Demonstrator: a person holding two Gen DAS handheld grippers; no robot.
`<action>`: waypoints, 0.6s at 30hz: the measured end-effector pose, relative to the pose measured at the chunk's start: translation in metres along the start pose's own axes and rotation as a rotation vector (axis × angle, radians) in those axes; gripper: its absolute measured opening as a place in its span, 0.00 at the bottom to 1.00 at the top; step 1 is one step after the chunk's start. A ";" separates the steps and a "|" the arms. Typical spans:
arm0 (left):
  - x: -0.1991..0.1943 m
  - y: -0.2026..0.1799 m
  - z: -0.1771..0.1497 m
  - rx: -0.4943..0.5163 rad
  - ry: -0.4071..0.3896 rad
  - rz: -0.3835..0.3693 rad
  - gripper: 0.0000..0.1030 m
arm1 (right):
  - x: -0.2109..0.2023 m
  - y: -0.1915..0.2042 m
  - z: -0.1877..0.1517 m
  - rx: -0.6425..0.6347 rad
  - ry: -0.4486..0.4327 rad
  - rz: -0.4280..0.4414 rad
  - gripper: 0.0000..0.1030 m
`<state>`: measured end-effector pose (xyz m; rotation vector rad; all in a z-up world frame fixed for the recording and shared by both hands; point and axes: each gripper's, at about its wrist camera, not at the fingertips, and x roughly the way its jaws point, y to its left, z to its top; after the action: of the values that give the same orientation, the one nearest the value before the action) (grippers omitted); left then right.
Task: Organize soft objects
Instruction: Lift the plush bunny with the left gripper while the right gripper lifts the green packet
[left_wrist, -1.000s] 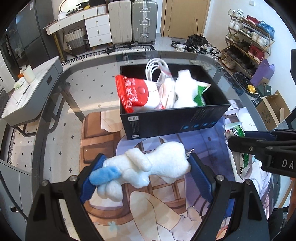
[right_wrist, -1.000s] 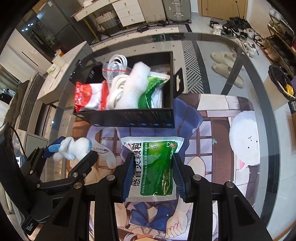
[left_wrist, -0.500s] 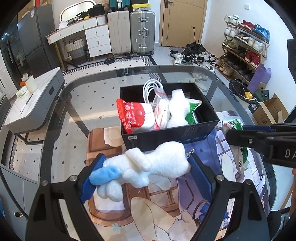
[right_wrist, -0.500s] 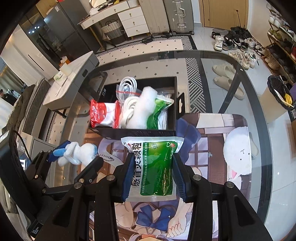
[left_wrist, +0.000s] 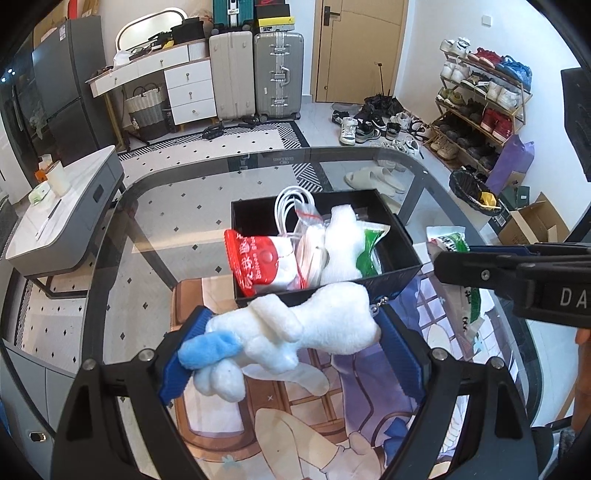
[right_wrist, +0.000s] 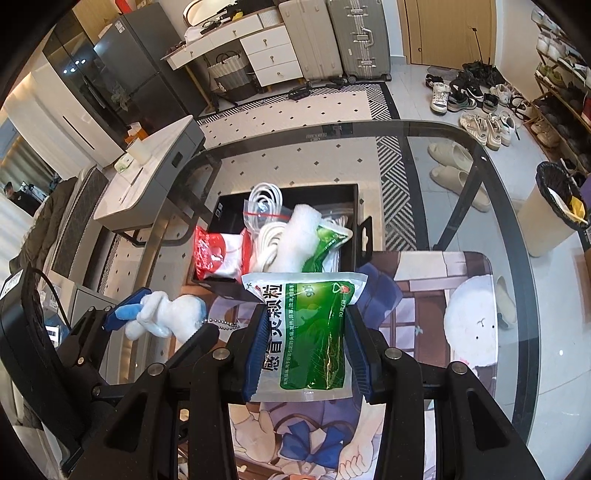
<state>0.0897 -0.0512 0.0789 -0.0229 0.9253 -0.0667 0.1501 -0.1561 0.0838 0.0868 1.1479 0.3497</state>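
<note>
My left gripper (left_wrist: 291, 347) is shut on a white plush toy (left_wrist: 295, 325) with a blue end and a bead chain, held crosswise above the printed mat; the same toy (right_wrist: 166, 315) shows at the left of the right wrist view. My right gripper (right_wrist: 304, 350) is shut on a green and white medicine pouch (right_wrist: 312, 332), also lifted off the mat. Beyond both stands the black open box (left_wrist: 400, 245), which holds a red and white packet (left_wrist: 258, 264), a coiled white cable in a bag (left_wrist: 295, 206), white padding and a green pouch (left_wrist: 369, 251).
The box (right_wrist: 354, 206) and an anime-print mat (right_wrist: 424, 288) lie on a glass-topped table (left_wrist: 166, 206) with a dark rounded rim. Past the table are a grey side cabinet (left_wrist: 70, 206), suitcases, slippers on the floor, a shoe rack and a bin (right_wrist: 554, 206).
Both grippers have risen with their loads, so the box and table look smaller and lower in each view. Neither grip has changed.
</note>
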 end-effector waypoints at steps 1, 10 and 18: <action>0.000 0.000 0.001 -0.001 -0.001 -0.001 0.86 | 0.000 0.000 0.001 -0.001 -0.001 0.001 0.40; 0.002 0.004 0.013 -0.017 -0.005 -0.006 0.86 | -0.003 0.002 0.016 0.000 -0.023 0.017 0.40; 0.004 0.006 0.025 -0.014 -0.010 -0.008 0.86 | 0.002 -0.001 0.030 0.008 -0.032 0.037 0.40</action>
<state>0.1126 -0.0455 0.0907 -0.0400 0.9154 -0.0670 0.1777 -0.1528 0.0944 0.1202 1.1172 0.3749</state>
